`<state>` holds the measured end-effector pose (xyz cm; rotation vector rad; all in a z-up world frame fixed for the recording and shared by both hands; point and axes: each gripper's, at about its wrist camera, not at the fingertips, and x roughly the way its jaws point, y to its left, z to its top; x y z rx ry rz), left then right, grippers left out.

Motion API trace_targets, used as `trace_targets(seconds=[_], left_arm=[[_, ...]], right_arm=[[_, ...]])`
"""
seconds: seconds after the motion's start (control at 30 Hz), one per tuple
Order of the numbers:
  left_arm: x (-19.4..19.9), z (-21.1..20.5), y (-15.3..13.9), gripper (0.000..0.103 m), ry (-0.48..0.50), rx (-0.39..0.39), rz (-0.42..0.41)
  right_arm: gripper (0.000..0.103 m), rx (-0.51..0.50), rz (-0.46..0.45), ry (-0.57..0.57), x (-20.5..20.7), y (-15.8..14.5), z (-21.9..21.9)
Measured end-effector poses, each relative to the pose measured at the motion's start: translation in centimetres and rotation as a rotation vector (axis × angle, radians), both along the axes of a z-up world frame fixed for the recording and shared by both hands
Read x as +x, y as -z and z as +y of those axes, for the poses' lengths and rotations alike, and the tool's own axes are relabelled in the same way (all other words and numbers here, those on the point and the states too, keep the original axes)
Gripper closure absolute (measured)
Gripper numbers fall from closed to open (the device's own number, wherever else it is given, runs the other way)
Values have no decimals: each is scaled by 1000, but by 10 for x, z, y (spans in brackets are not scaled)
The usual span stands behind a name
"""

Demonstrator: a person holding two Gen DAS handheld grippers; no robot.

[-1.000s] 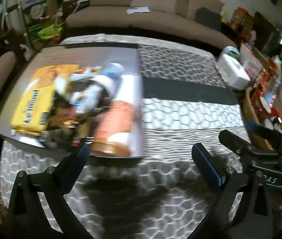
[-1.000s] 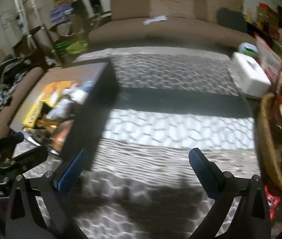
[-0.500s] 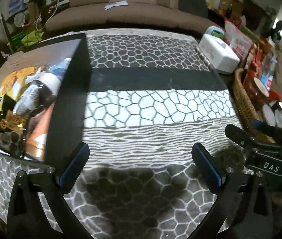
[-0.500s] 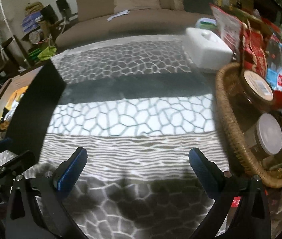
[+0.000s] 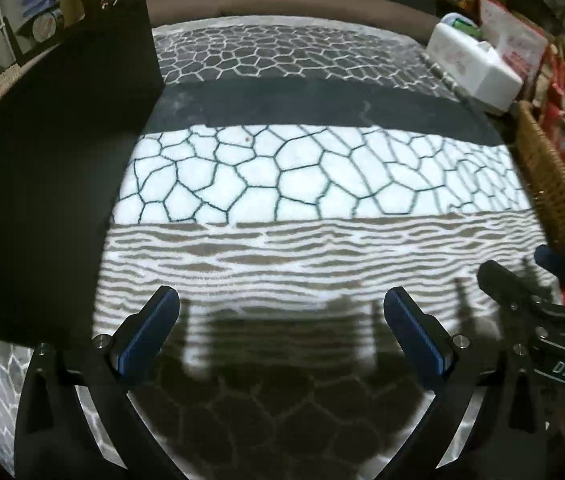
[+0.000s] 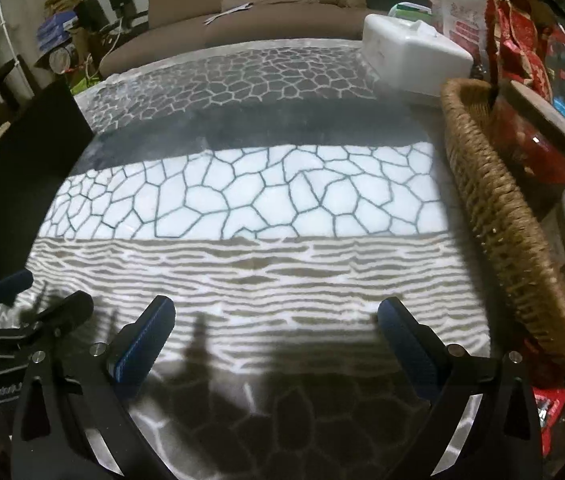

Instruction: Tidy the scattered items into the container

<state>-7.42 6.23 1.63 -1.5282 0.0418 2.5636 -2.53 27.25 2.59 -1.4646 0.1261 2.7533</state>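
Container (image 5: 42, 184) left of open tongs (image 5: 280, 330)

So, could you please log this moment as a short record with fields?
left tongs: open, empty, above the patterned cloth
right tongs: open, empty, above the same cloth
container: dark box at the left, contents hidden
wicker basket: at the right, holds jars and packets
white box: far right corner
loose items on cloth: none visible

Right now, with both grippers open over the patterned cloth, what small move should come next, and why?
Probably pause and look around: the left gripper and right gripper are open and empty, the patterned tablecloth ahead looks bare, and the black box stands left.
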Motion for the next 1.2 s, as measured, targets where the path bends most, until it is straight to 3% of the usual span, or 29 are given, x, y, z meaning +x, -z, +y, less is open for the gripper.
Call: trace_targets(seconds=[0.17, 0.47, 0.57, 1.2], left_arm=[[-5, -4, 15, 0, -33, -7, -4], [5, 0, 20, 0, -45, -37, 105], [4, 1, 20, 0, -49, -37, 106], [4, 1, 20, 0, -48, -34, 106]], right_arm=[[0, 0, 18, 11, -2, 9, 0], [0, 30, 54, 35, 1, 21, -1], [0, 78, 39, 33, -1, 23, -7], [0, 80, 38, 35, -2, 24, -7]])
